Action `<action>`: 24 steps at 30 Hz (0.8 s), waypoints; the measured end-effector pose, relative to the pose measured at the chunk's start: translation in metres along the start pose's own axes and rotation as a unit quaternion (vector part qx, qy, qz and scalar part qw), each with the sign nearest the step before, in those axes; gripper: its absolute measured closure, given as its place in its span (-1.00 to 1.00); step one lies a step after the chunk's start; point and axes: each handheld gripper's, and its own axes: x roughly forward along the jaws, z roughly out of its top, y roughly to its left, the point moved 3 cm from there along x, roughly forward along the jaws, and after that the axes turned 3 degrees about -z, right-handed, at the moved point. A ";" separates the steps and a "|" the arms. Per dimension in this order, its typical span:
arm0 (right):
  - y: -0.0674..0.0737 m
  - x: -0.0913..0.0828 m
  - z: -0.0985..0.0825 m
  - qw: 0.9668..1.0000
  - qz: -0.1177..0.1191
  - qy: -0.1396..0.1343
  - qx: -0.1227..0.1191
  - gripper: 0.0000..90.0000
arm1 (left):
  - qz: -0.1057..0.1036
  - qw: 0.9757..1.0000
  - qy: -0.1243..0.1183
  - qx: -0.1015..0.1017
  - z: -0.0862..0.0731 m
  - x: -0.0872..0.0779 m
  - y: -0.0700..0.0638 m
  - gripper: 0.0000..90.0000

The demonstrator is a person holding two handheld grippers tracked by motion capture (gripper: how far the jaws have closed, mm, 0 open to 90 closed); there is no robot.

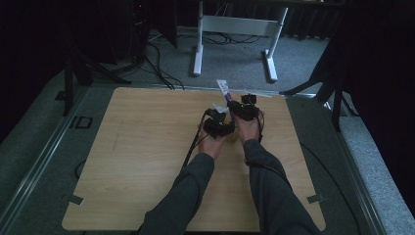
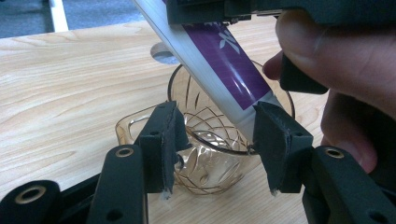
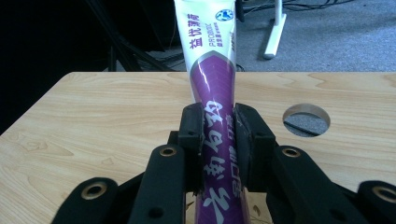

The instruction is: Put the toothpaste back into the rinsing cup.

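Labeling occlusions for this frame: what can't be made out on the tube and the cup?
- Toothpaste tube cap end: right gripper view, cut off by the bottom edge; left gripper view, hidden behind a finger.
- Glass cup base: left gripper view, hidden behind the left gripper fingers.
- Cup in high view: hidden under the hands; too dark.
- Tube's small print: high view, too small.

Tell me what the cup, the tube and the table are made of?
The cup looks like clear amber glass or hard plastic: see-through, shiny, with cut swirls. The toothpaste tube looks like soft glossy plastic, pinched in where the right gripper squeezes it. The table looks like matte pale wood or wood-look laminate, with grain.
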 end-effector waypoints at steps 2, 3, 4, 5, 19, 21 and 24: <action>-0.002 -0.001 0.000 1.000 0.001 0.000 0.003 0.65 | 0.000 1.000 0.000 0.001 0.000 0.000 -0.001 0.12; -0.002 -0.001 0.000 1.000 0.001 0.000 0.005 0.65 | 0.000 1.000 0.000 0.001 0.000 0.000 -0.001 0.12; -0.003 -0.001 0.000 1.000 0.001 0.000 0.007 0.65 | 0.000 1.000 0.000 0.001 0.000 0.000 -0.001 0.12; -0.003 -0.001 0.001 1.000 -0.001 0.001 0.006 0.65 | -0.001 1.000 0.000 0.001 0.000 0.000 -0.001 0.11; -0.011 -0.011 0.007 1.000 -0.010 -0.005 0.000 0.67 | 0.002 1.000 -0.002 -0.004 -0.001 -0.001 0.002 0.03; -0.009 -0.014 0.007 1.000 -0.006 -0.005 -0.002 0.67 | 0.001 1.000 -0.007 -0.009 0.001 -0.003 0.003 0.03; -0.005 -0.017 0.007 1.000 -0.004 -0.003 -0.010 0.67 | 0.003 1.000 -0.017 -0.011 0.004 -0.008 0.005 0.03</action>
